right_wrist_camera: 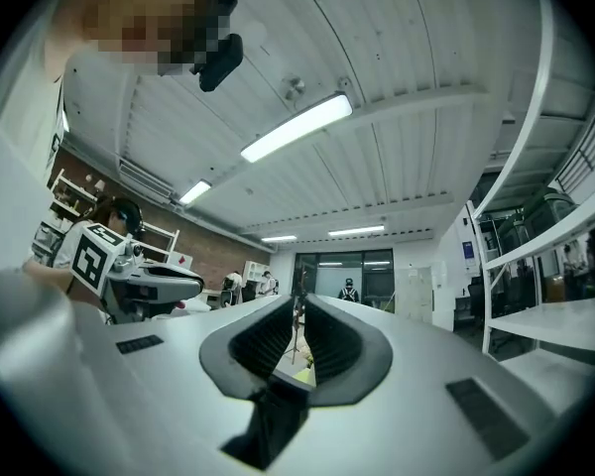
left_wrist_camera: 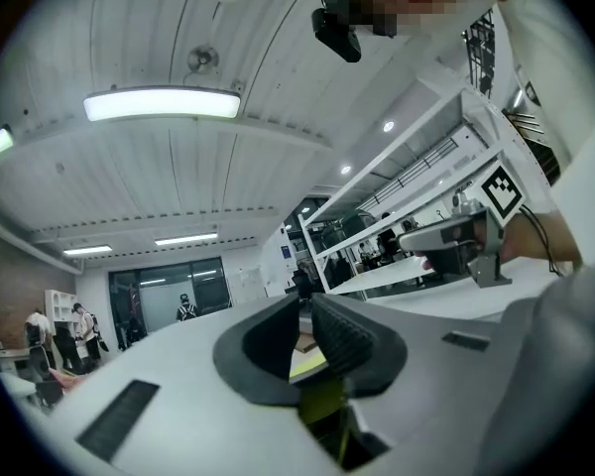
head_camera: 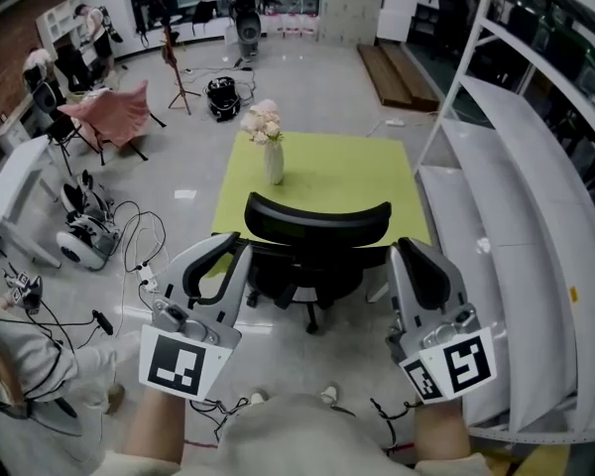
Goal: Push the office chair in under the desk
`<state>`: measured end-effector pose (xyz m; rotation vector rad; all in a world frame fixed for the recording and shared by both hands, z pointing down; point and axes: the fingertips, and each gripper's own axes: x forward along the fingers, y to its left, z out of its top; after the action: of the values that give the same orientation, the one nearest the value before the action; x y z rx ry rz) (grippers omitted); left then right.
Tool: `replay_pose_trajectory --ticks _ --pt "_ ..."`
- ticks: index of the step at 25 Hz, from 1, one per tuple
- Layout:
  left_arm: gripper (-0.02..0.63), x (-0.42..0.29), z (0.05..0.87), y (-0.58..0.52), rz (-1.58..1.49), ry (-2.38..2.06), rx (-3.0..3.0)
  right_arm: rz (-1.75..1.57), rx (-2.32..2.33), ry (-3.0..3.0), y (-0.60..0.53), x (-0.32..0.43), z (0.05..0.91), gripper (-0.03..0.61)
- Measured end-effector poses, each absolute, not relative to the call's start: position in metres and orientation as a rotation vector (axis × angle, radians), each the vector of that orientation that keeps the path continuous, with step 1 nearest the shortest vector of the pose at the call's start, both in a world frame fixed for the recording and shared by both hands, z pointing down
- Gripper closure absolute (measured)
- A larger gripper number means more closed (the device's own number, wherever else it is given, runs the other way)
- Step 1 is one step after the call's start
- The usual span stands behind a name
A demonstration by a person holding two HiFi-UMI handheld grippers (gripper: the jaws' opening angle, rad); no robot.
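Nearest the person, the left claw point(head_camera: 228, 248) and right claw point(head_camera: 409, 251) are hovering side by side above the floor, both pointing toward the chair. Each is showing a narrow slit between its jaws, with nothing inside. Most likely they are being kept slim and empty because this job calls for a shove with the tips, not a grasp.

Just beyond them, apart from both, the office chair point(head_camera: 317, 224) is standing with its black backrest facing the person, the left claw lining up near its left end and the right claw near its right end, probably so the push goes straight.

The backrest is sitting at the near edge of the green bench point(head_camera: 352, 172), with the wheeled base still showing on the near side, so the chair seems only partly tucked. Farther on, a vase of flowers point(head_camera: 274, 159) is standing on the bench.
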<state>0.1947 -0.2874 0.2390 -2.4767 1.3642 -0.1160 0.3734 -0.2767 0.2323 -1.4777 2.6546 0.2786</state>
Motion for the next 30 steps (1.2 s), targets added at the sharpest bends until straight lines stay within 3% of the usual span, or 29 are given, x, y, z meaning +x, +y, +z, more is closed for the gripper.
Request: replay_pose_trajectory --ticks 16,30 --pt "0.606 0.189 0.339 -0.285 -0.284 1.436 -2.546 -0.009 -1.546 2.824 -0.275 0.364 0.331 0.572" --pt "0.606 0.197 0.331 -0.291 -0.258 1.433 -2.563 0.097 -1.587 2.846 -0.273 0.364 0.322 0.572"
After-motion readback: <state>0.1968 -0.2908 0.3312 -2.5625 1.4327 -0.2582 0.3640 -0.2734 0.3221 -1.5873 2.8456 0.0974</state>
